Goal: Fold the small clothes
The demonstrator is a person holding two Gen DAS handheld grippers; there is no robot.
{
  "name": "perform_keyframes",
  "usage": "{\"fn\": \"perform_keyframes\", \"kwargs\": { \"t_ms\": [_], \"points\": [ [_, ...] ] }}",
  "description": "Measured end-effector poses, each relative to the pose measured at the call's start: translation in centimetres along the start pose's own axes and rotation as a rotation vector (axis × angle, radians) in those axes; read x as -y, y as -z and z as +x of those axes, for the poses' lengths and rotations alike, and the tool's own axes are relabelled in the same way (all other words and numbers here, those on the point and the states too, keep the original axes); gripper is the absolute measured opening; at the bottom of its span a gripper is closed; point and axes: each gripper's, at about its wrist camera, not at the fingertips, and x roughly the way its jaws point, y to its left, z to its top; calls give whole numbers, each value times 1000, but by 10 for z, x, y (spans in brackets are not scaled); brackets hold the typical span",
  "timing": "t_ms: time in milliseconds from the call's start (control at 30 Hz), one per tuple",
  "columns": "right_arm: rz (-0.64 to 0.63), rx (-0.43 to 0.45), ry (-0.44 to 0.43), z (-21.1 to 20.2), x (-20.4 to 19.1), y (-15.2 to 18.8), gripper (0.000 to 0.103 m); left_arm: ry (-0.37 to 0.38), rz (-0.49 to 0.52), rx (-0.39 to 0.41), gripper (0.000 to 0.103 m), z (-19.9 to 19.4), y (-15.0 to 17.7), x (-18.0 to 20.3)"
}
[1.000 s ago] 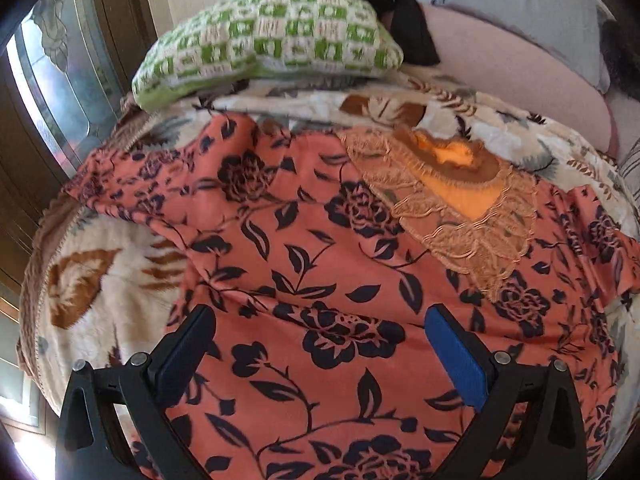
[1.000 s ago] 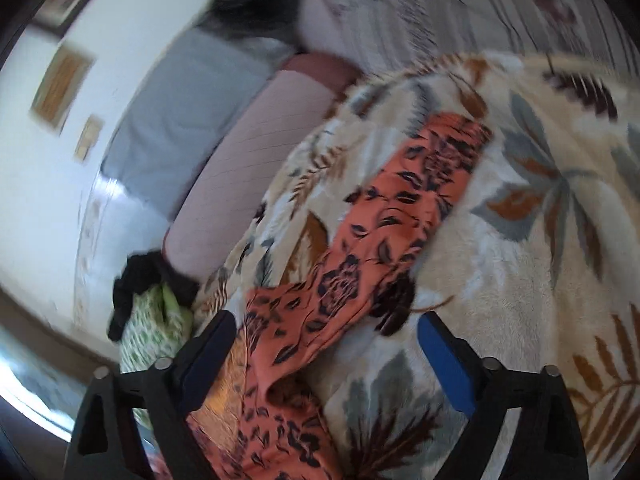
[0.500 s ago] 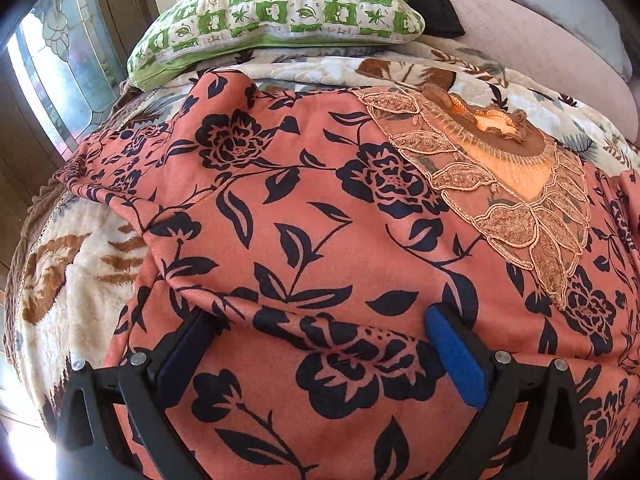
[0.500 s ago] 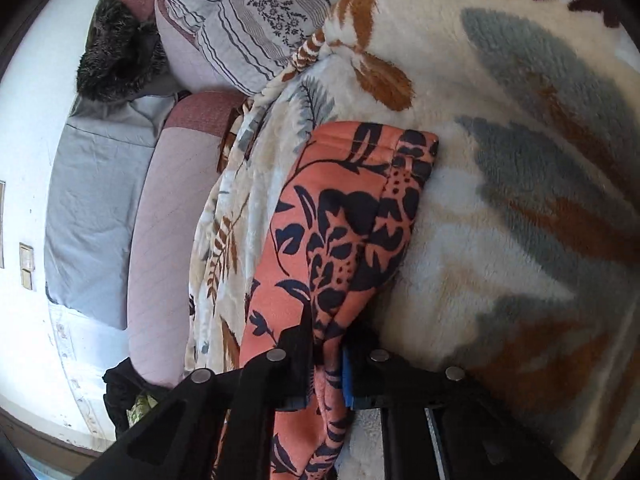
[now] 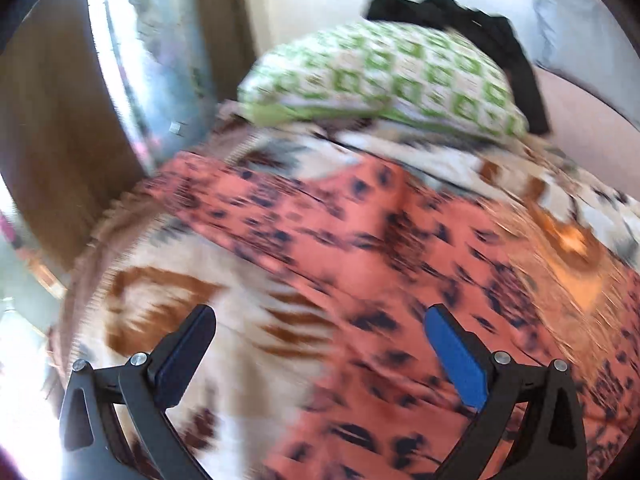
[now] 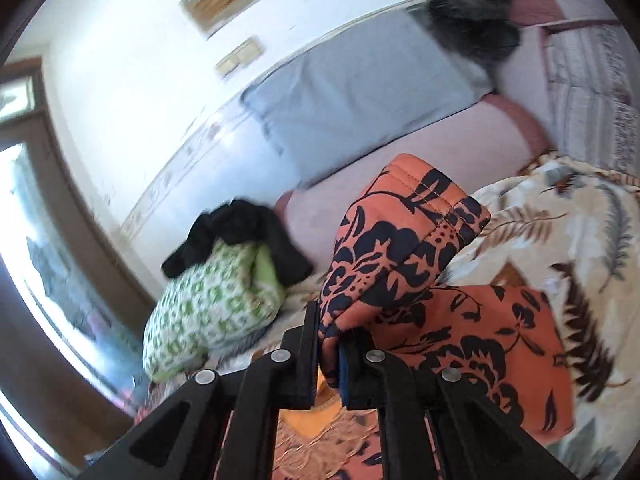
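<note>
An orange garment with dark flower print (image 5: 360, 248) lies spread on a cream leaf-patterned blanket (image 5: 168, 320); its embroidered neckline (image 5: 572, 248) is at the right. My left gripper (image 5: 320, 344) is open and empty, hovering over the garment's left edge; this view is blurred. My right gripper (image 6: 329, 344) is shut on the garment's sleeve (image 6: 404, 232), lifting it so the cuff stands above the rest of the garment (image 6: 500, 344).
A green-and-white patterned pillow (image 5: 384, 76) with a black cloth (image 5: 480, 28) on it lies at the bed's far end, also in the right wrist view (image 6: 212, 304). A pink bolster (image 6: 420, 160), grey pillow (image 6: 352, 84), wall and window frame (image 5: 60, 128) surround the bed.
My right gripper has lifted the gripped sleeve off the blanket and swung it over toward the garment body. My left gripper has pulled back and left, still open.
</note>
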Motion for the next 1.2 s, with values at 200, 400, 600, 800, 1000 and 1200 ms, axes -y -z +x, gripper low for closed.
{"fn": "perform_keyframes", "kwargs": {
  "t_ms": [200, 400, 600, 800, 1000, 1200],
  "points": [
    [-179, -593, -119, 124, -103, 159, 24, -180, -80, 42, 103, 15, -15, -56],
    [-305, -563, -227, 73, -105, 185, 81, -110, -171, 56, 103, 12, -20, -83],
    [-180, -345, -72, 4, -29, 126, 82, 166, -144, 67, 103, 8, -26, -47],
    [25, -247, 71, -14, 64, 85, 41, 371, -33, -1, 89, 25, -31, 16],
    [429, -260, 69, 5, 153, 80, 37, 400, 74, -46, 54, 52, -29, 57],
    [452, -345, 95, 34, 161, 83, 37, 426, 120, -181, 80, 77, -29, 82]
  ]
}}
